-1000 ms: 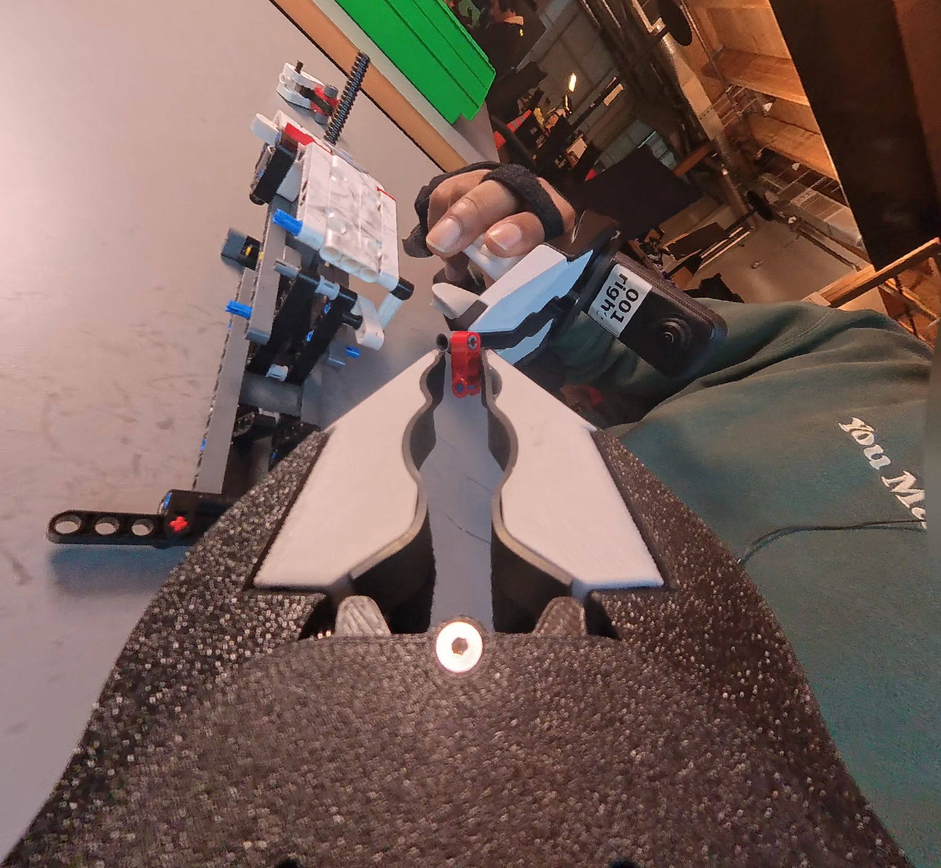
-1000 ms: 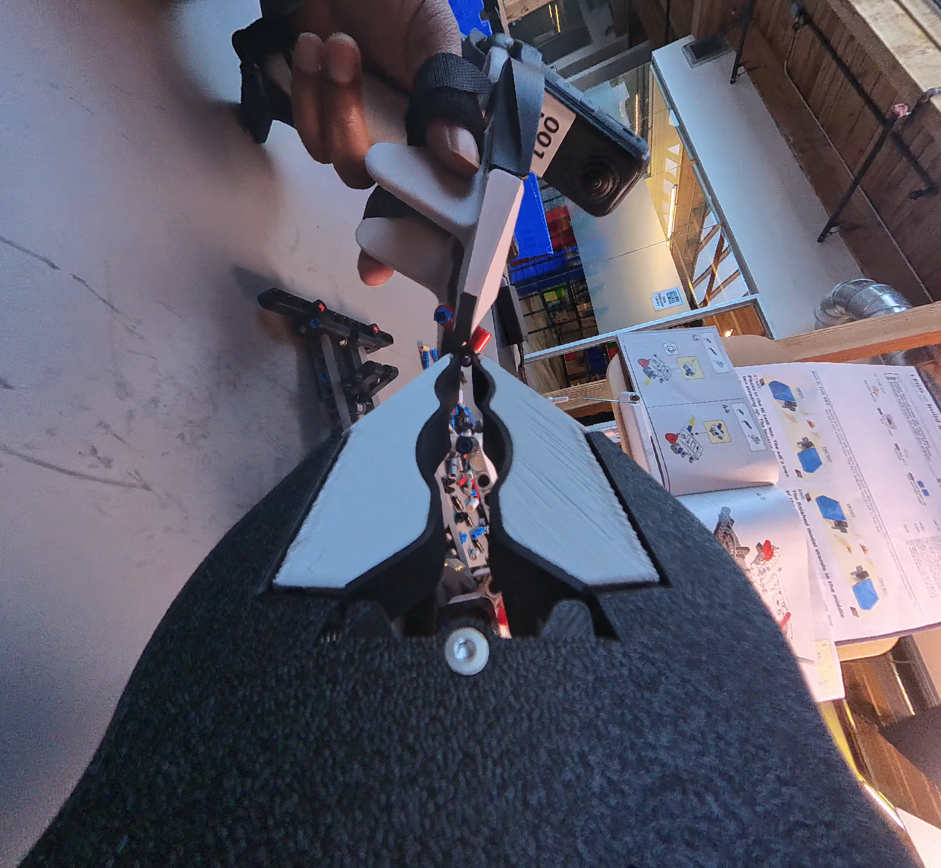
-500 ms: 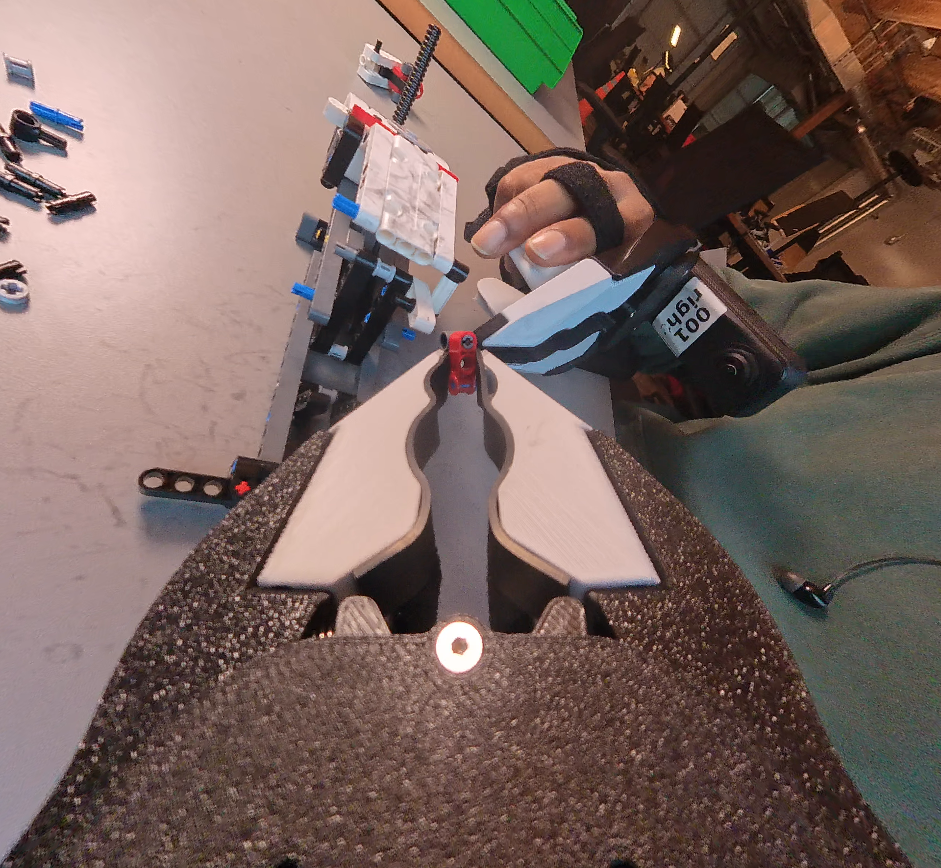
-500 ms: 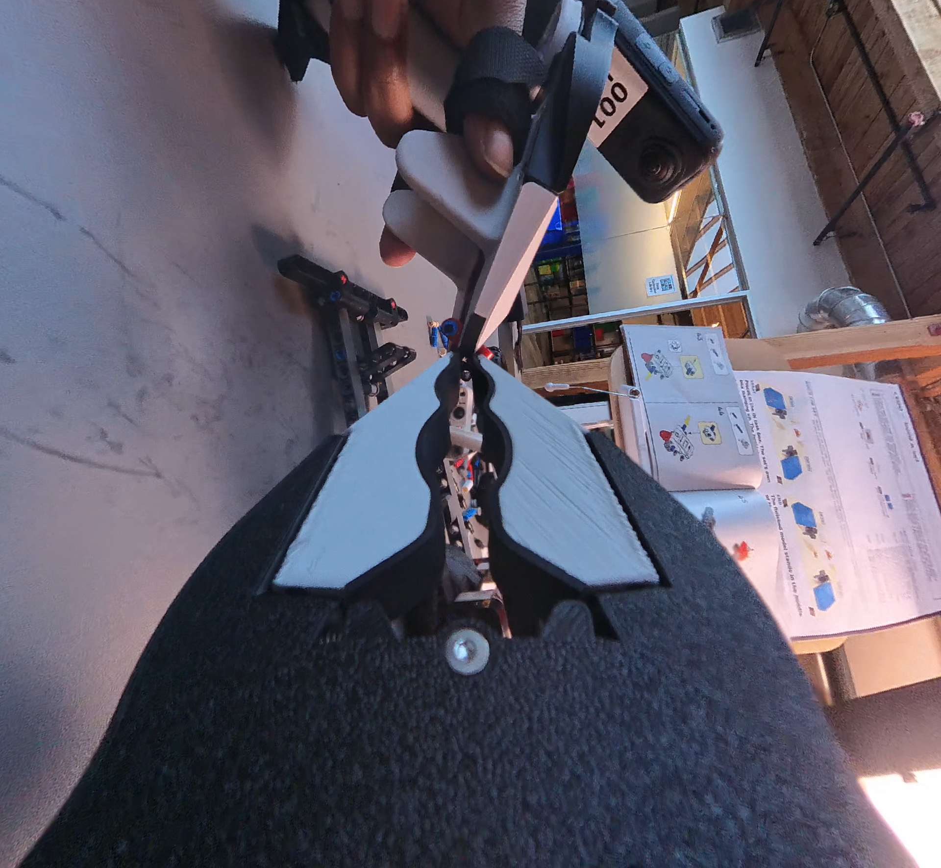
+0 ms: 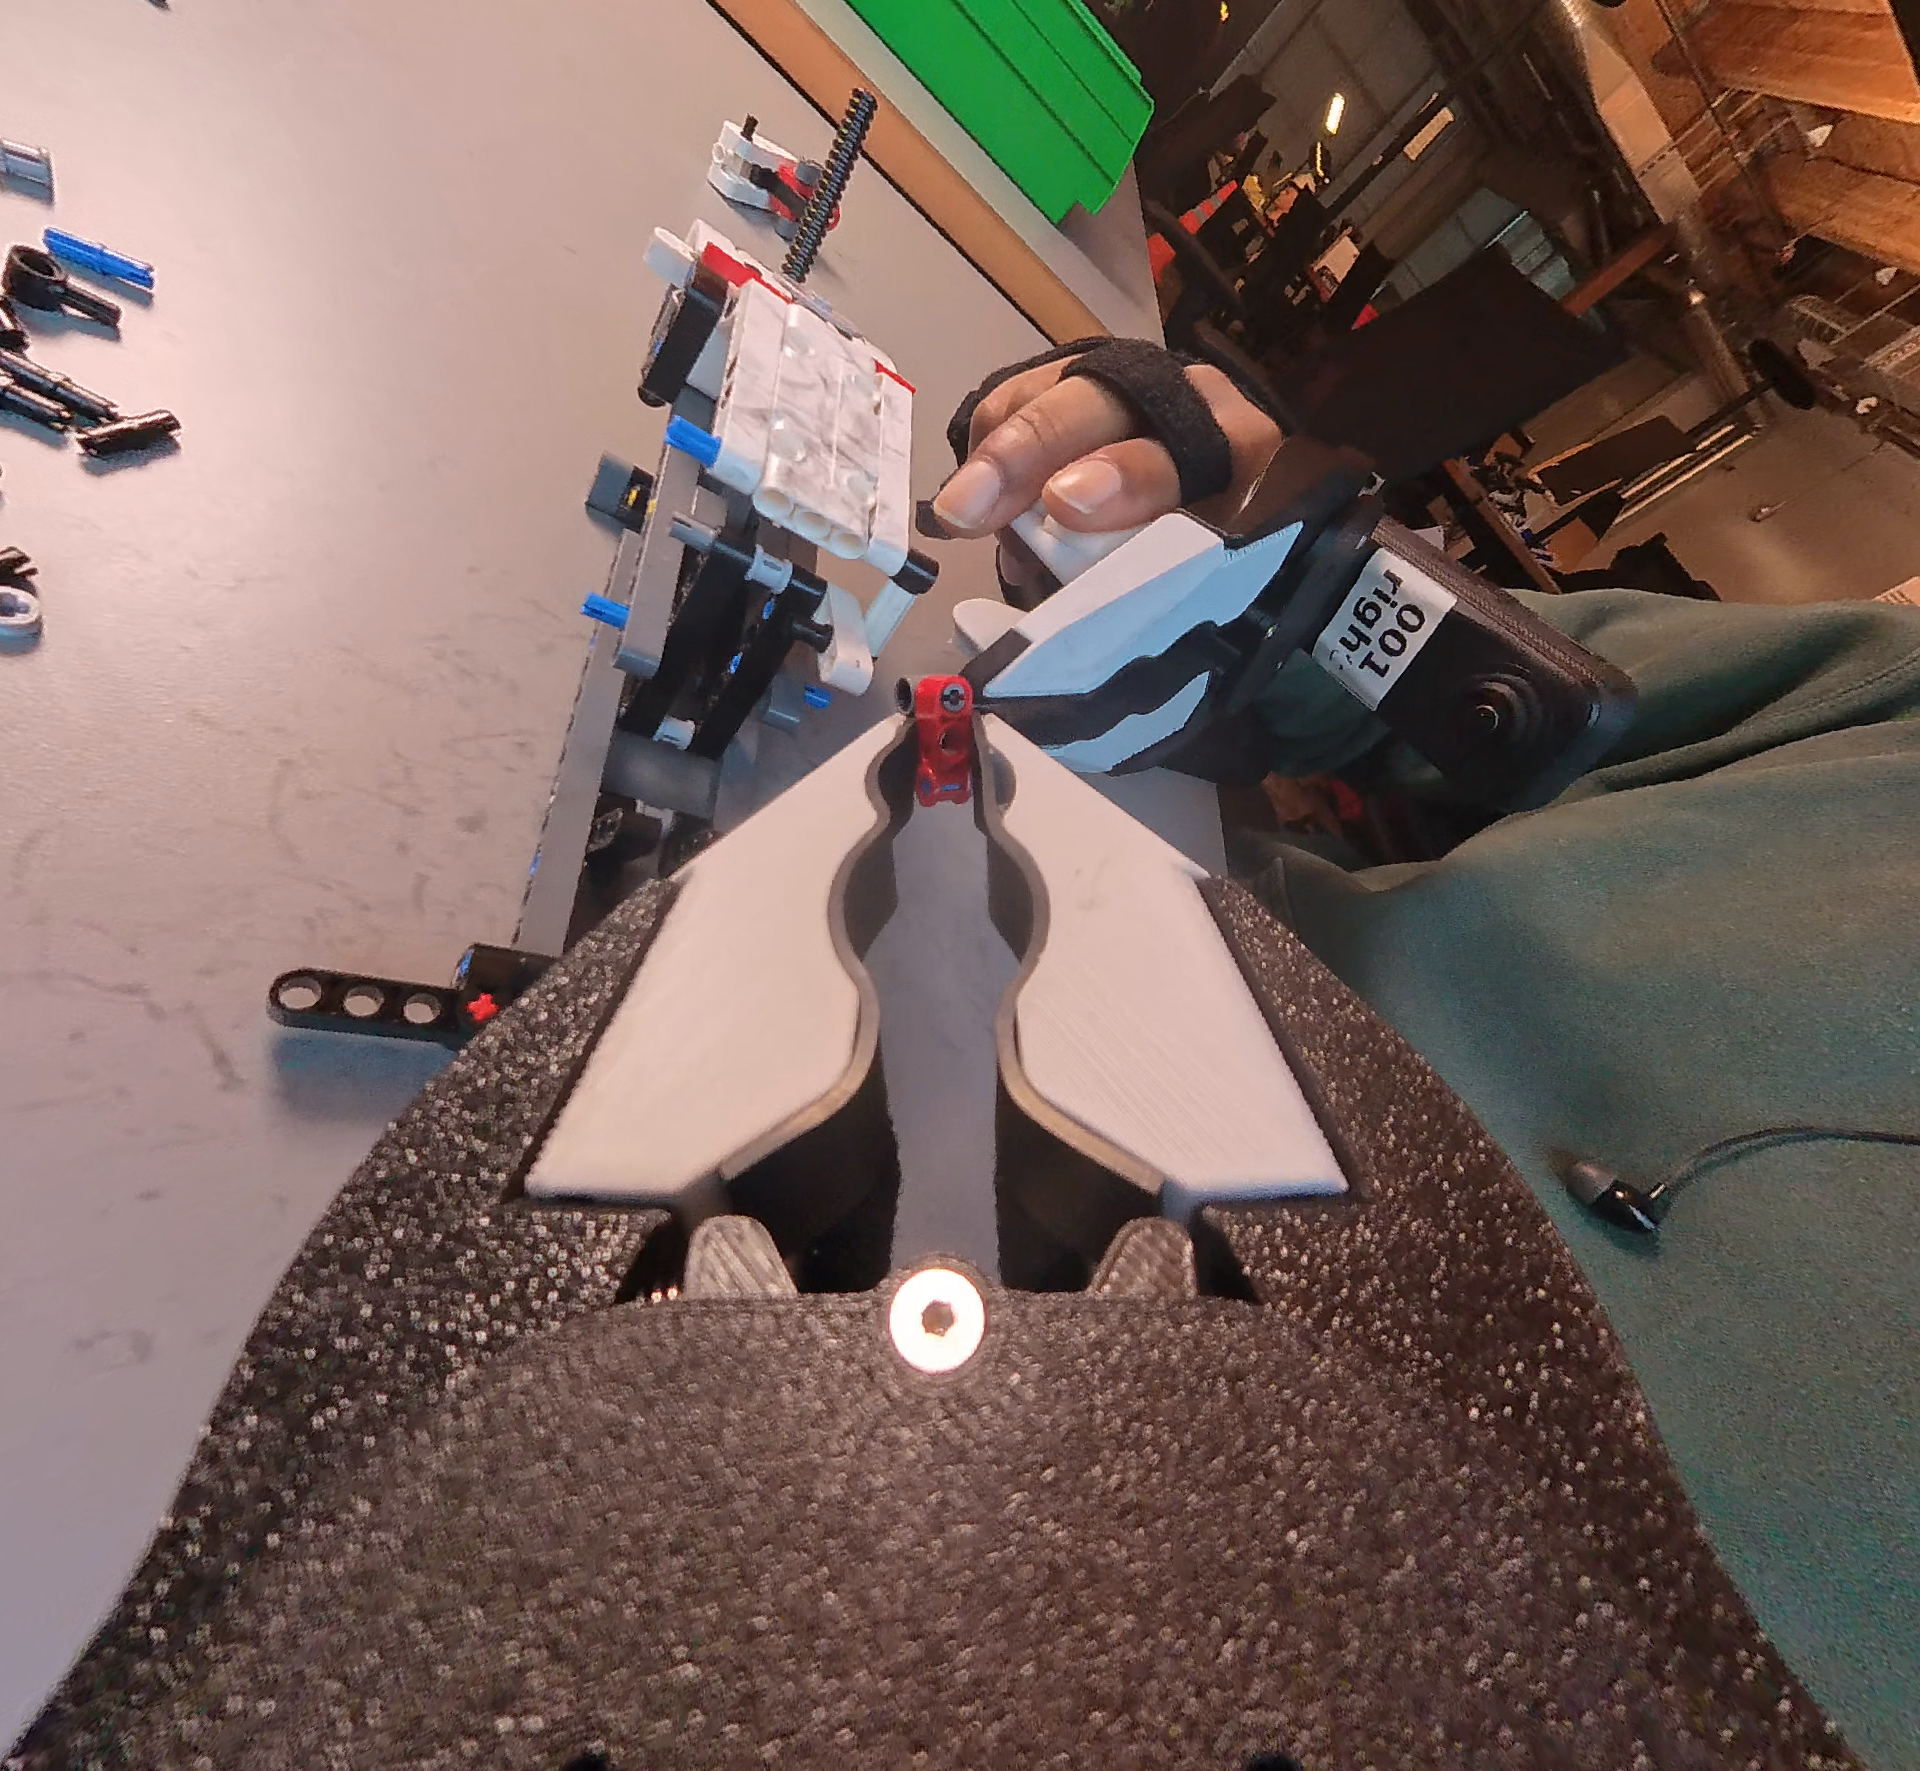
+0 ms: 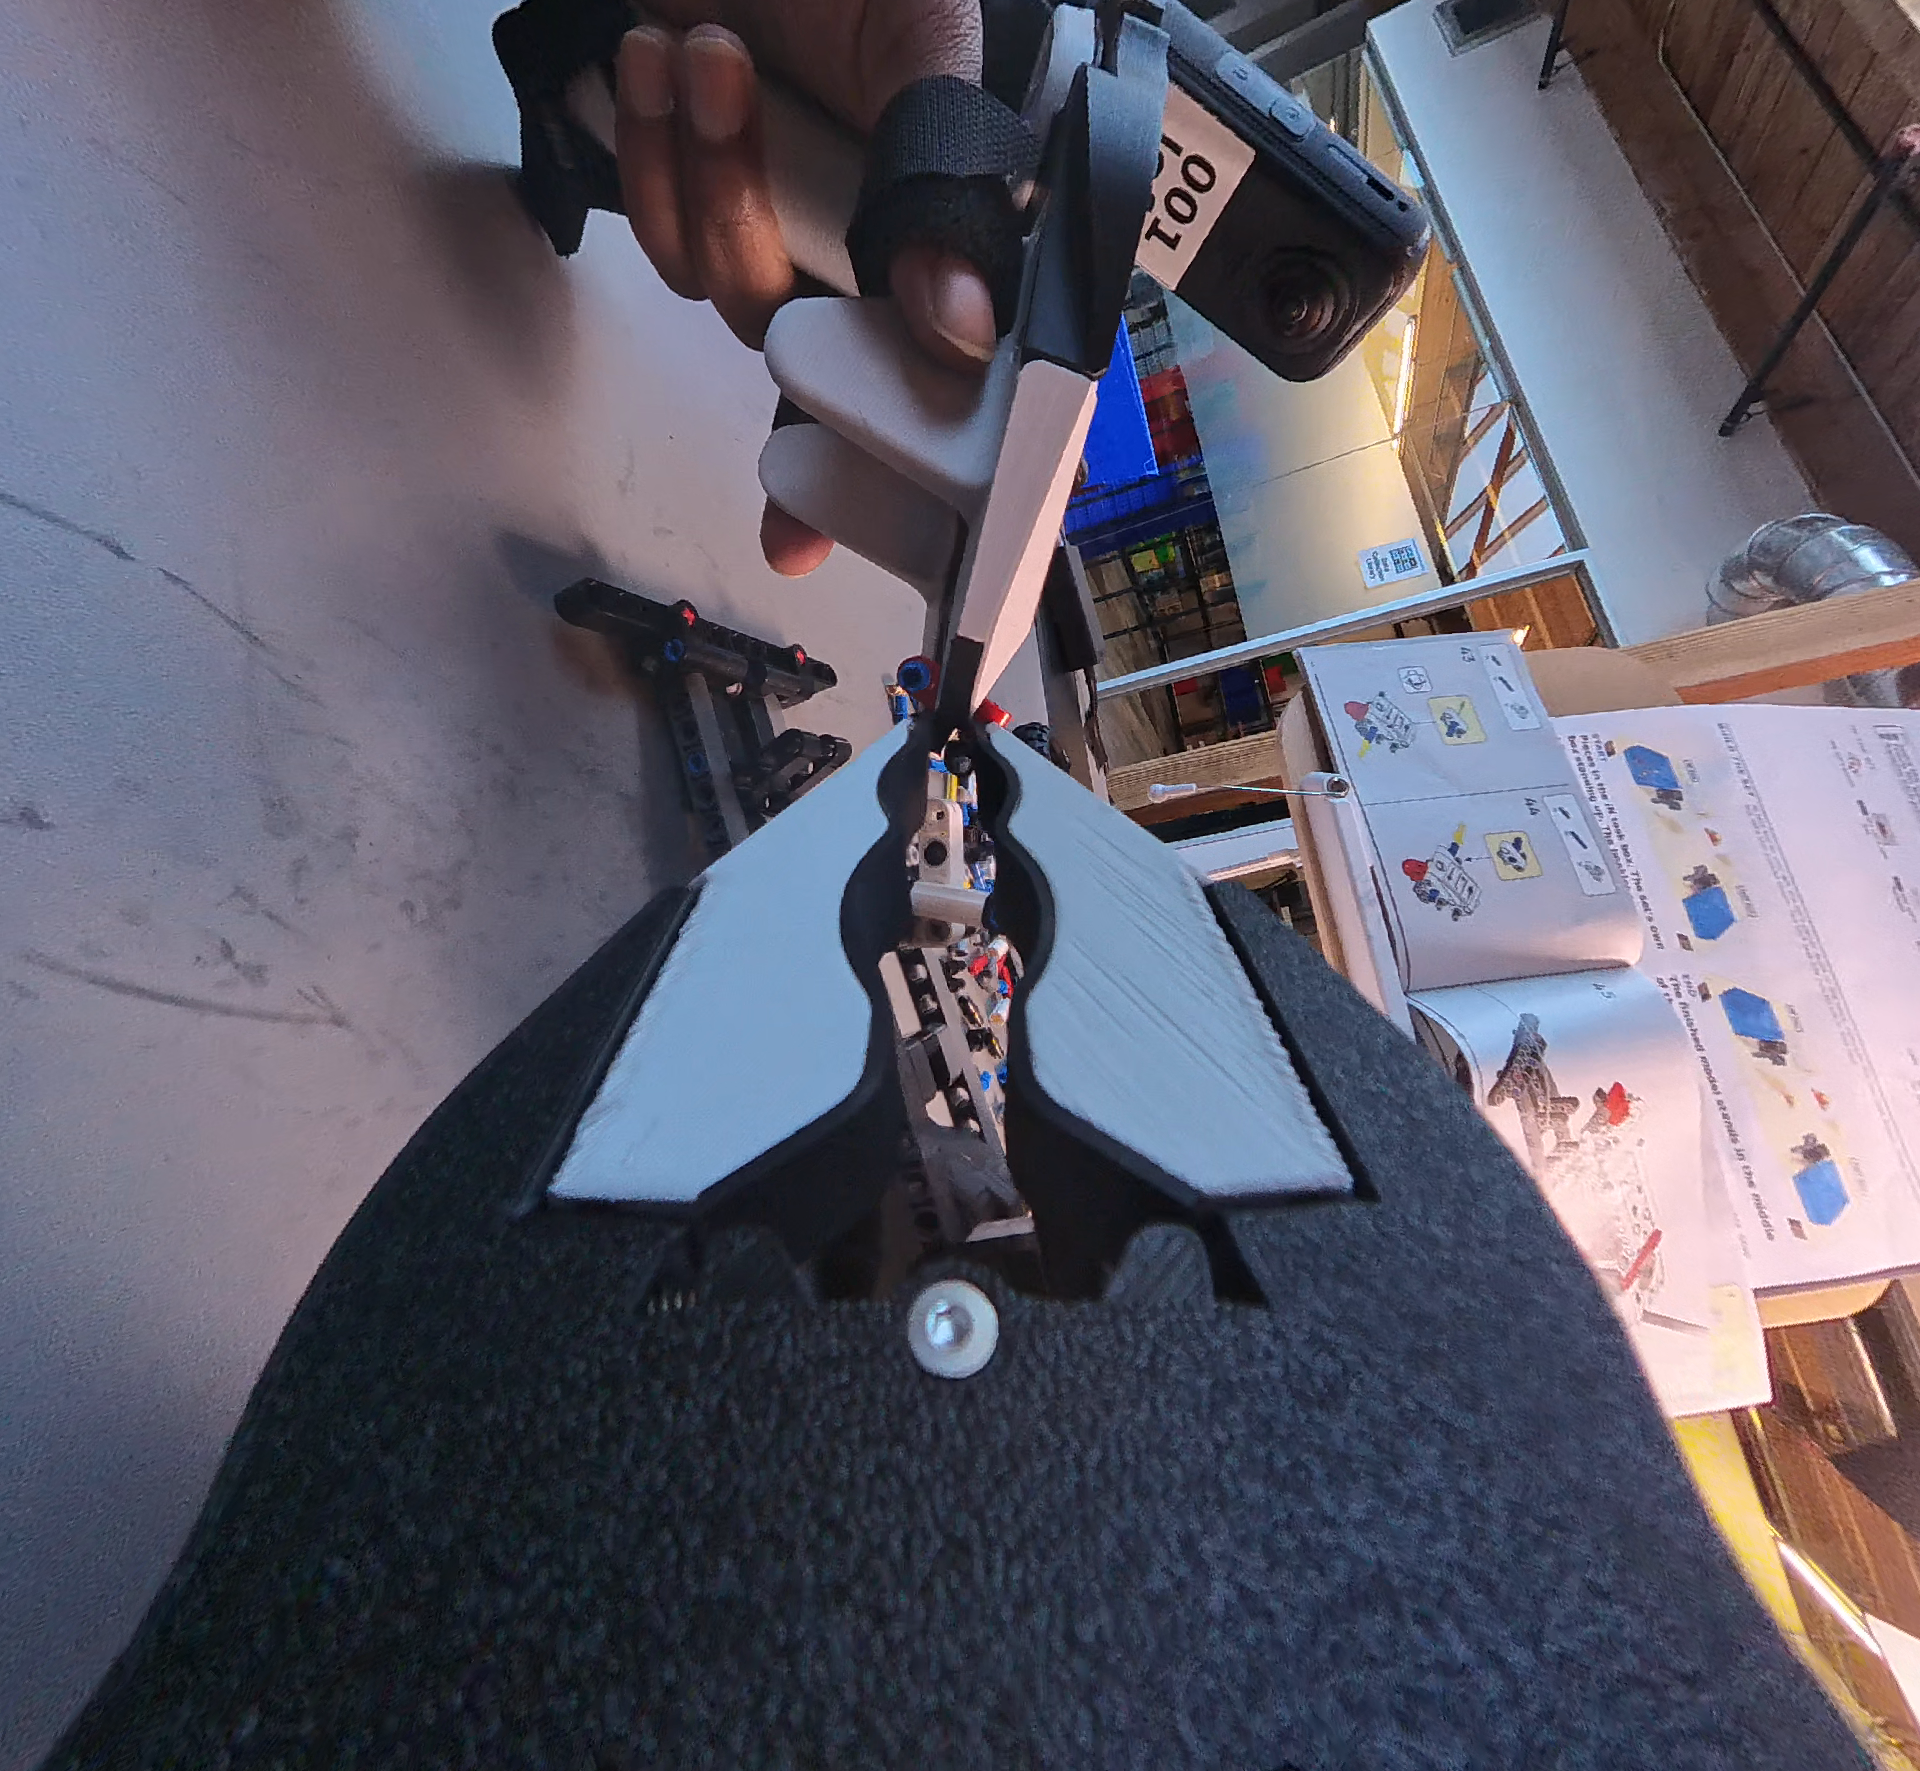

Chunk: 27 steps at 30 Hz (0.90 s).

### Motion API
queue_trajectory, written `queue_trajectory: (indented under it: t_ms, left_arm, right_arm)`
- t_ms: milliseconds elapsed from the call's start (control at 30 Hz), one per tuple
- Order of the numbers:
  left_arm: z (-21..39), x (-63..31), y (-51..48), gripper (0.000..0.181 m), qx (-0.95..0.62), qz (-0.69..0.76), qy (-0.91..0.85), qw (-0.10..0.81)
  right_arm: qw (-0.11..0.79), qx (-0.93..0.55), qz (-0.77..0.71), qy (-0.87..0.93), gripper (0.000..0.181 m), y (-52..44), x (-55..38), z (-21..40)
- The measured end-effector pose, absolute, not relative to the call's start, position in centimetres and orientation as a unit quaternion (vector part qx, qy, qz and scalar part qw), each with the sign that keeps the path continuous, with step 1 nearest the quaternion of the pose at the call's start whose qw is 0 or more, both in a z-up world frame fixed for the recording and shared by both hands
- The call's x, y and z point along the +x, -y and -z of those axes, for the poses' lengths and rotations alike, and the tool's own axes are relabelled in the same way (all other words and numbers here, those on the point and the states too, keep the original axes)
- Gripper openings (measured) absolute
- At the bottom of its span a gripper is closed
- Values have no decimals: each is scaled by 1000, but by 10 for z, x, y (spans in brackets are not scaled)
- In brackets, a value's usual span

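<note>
Connector (image 5: 943, 736), small and red, sat pinched at the tips of the closed left hand-held gripper (image 5: 940, 753), above the counter (image 5: 312, 578) near its front edge. The right hand-held gripper (image 6: 948, 736), tips together on a pin too small to identify, met it; advisable: align axes, press straight.

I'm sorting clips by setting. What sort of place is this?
Probably a workshop or maker space: a grey worktable with a half-built brick model, an open instruction booklet, and ducting under timber beams.
</note>
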<state>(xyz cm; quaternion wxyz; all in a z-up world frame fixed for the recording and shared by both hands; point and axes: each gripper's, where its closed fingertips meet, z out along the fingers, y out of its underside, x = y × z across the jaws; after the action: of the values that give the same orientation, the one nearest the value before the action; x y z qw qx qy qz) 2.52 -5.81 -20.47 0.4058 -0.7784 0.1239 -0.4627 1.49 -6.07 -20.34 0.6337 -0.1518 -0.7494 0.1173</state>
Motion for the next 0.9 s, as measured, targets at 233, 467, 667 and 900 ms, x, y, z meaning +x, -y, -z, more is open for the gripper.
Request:
queue_trajectory:
  t_ms: [233,467,667,900]
  left_arm:
    - [204,25,58,10,-779,461,-123,408]
    - [204,24,56,9,-782,448,-120,415]
    - [203,18,49,7,-795,411,-119,431]
    - [210,17,44,6,-819,334,-146,443]
  right_arm:
    - [634,-169,-119,745,7,56,14,202]
    - [628,-170,-112,751,2,56,15,202]
    - [633,-162,-80,753,1,54,12,201]
    - [623,-156,-56,764,1,53,15,206]
